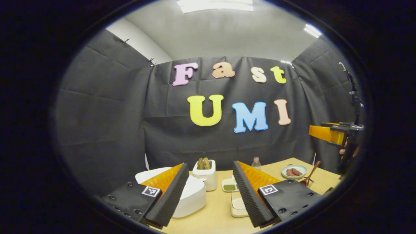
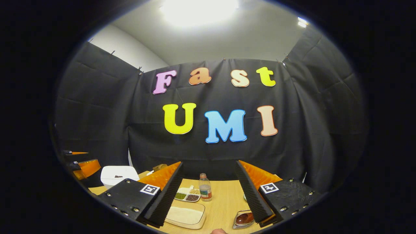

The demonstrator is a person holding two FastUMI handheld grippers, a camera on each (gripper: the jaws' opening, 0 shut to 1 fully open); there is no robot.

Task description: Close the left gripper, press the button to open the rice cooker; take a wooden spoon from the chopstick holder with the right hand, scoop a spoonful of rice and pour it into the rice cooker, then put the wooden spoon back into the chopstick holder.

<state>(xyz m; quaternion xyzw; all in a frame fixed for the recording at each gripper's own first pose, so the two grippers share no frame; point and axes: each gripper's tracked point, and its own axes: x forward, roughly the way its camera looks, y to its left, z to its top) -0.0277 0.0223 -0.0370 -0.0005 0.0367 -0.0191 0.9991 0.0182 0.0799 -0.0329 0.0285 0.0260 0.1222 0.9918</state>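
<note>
The pale wooden table (image 1: 211,214) carries a smooth white plastic rice cooker (image 1: 191,196) with rounded corners, its lid down. In the left gripper view the left gripper (image 1: 208,195) hangs above the table's near edge with its ribbed fingers spread wide, nothing between them — the cooker lies partly behind its left finger. Just behind the cooker stands a white boxy chopstick holder (image 1: 206,177) with brownish wooden handles poking from its top. To the right of the cooker sits a shallow rectangular tray of white rice (image 1: 239,208), and beyond that tray a small divided dish with green grains (image 1: 229,187) and a clear plastic bottle (image 1: 256,163). Farther right are a round plate of reddish-brown pieces (image 1: 294,171) and a wooden spoon (image 1: 310,177) leaning upright.

The right gripper view shows the right gripper (image 2: 209,195) also spread and empty, above the rice tray (image 2: 185,216), with the bottle (image 2: 205,187) and the cooker (image 2: 118,175) at far left.
</note>
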